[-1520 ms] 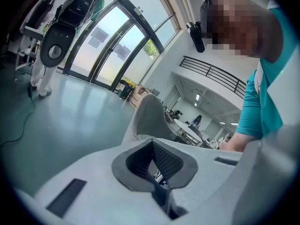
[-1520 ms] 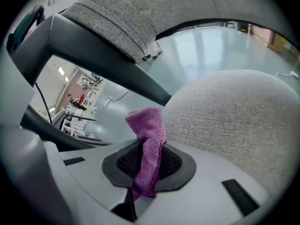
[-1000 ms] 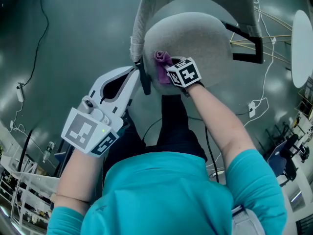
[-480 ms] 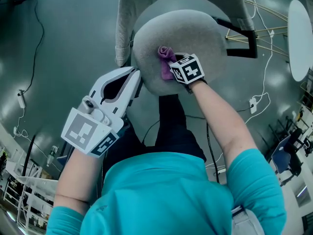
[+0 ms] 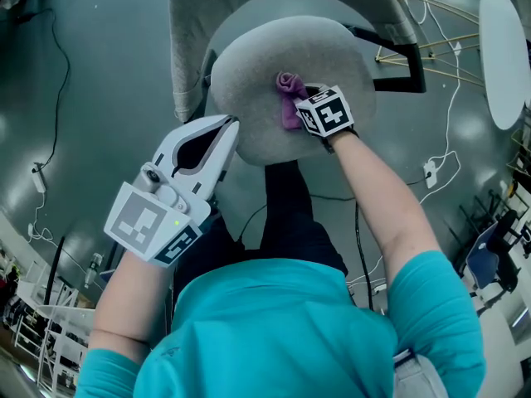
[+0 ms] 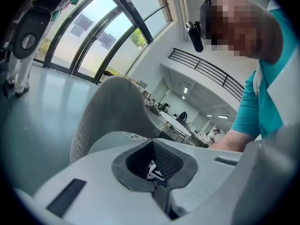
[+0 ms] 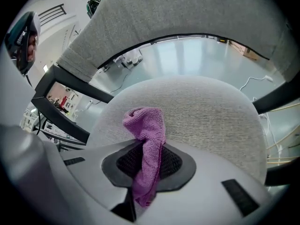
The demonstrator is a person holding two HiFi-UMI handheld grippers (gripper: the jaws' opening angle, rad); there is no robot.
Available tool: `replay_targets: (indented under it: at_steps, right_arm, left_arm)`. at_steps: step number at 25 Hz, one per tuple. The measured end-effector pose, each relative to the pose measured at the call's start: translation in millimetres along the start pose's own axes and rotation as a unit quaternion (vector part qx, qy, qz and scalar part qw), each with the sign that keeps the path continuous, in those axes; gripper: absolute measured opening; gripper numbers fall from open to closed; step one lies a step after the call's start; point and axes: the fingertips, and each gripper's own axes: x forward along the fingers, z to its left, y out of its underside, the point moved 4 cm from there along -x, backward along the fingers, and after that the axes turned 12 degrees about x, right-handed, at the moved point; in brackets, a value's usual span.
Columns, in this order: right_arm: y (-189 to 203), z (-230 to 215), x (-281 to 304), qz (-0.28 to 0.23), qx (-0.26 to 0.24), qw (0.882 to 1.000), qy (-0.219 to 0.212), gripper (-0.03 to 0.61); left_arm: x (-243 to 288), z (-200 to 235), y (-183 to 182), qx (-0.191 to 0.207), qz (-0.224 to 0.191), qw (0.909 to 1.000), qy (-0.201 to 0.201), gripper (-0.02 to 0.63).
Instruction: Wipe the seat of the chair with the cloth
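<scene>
The grey round chair seat [image 5: 274, 52] fills the upper middle of the head view. A purple cloth [image 5: 288, 99] lies bunched on it, pinched in my right gripper [image 5: 297, 114], which is shut on the cloth near the seat's middle front. In the right gripper view the cloth [image 7: 146, 128] rises between the pads of the right gripper [image 7: 147, 165] and folds onto the seat [image 7: 206, 111]. My left gripper [image 5: 230, 126] hangs just off the seat's left front edge, shut and holding nothing. Its own view, over the left gripper [image 6: 154, 168], shows only the chair's backrest [image 6: 110, 109].
The grey backrest [image 5: 187, 23] curves round the seat's far left. A black armrest frame [image 5: 402, 65] stands at the right. A white round table [image 5: 502, 56] and loose cables [image 5: 431, 168] are on the grey floor. The person's dark-trousered legs [image 5: 286, 214] stand before the seat.
The right gripper has carried the cloth from the seat's front left edge inward toward its middle. The left gripper has kept its place beside the seat.
</scene>
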Motion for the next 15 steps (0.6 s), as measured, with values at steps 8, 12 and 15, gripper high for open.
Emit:
replay_targets:
  at_steps: [8, 12, 15]
  right_arm:
    - [-1, -36, -15, -0.01, -0.001, 1.0, 0.018, 0.06]
    - [-3, -61, -25, -0.016, 0.002, 0.999, 0.037, 0.059]
    - [-2, -80, -34, -0.019, 0.006, 0.998, 0.054, 0.06]
  left_arm:
    - [22, -9, -3, 0.003, 0.007, 0.9999, 0.013, 0.003]
    - [33, -15, -4, 0.005, 0.01, 0.9997, 0.022, 0.003]
    - [38, -18, -6, 0.005, 0.012, 0.9996, 0.027, 0.003]
